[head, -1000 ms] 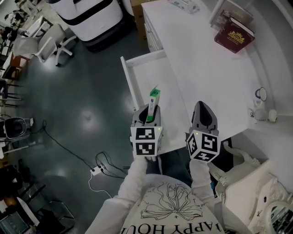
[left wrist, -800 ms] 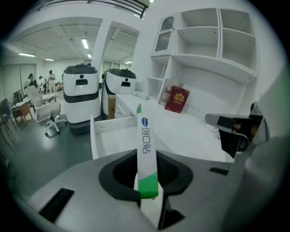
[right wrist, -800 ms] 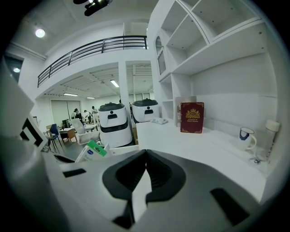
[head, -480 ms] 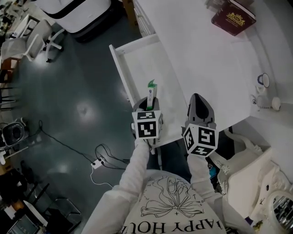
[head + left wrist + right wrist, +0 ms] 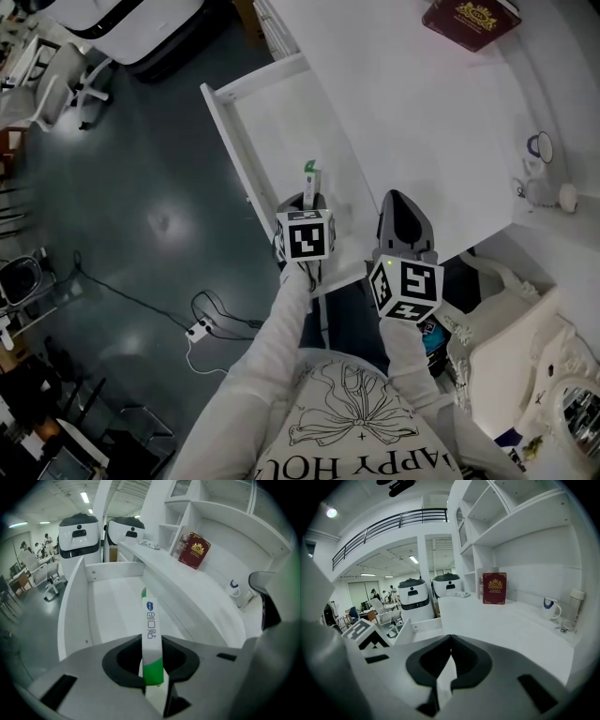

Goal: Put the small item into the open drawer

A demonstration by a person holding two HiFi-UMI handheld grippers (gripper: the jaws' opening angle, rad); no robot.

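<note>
My left gripper (image 5: pixel 307 202) (image 5: pixel 152 670) is shut on a slim white and green tube (image 5: pixel 309 180) (image 5: pixel 151 639), which sticks out forward between its jaws. It hovers over the near end of the open white drawer (image 5: pixel 246 141) (image 5: pixel 112 597); the tube's tip reaches over the drawer's inside. My right gripper (image 5: pixel 403 208) (image 5: pixel 450 641) hangs to the right above the white desk top (image 5: pixel 412 112), its jaws shut with nothing between them.
A dark red book (image 5: pixel 469 17) (image 5: pixel 494 588) leans at the desk's back. A white mug (image 5: pixel 535 146) (image 5: pixel 550 607) and small items stand at the right. White robots (image 5: pixel 79 534) and office chairs (image 5: pixel 58 80) stand on the dark floor left of the drawer.
Both grippers have shifted forward over the drawer and desk. The tube stays clamped in the left gripper, now farther over the drawer's inside.
</note>
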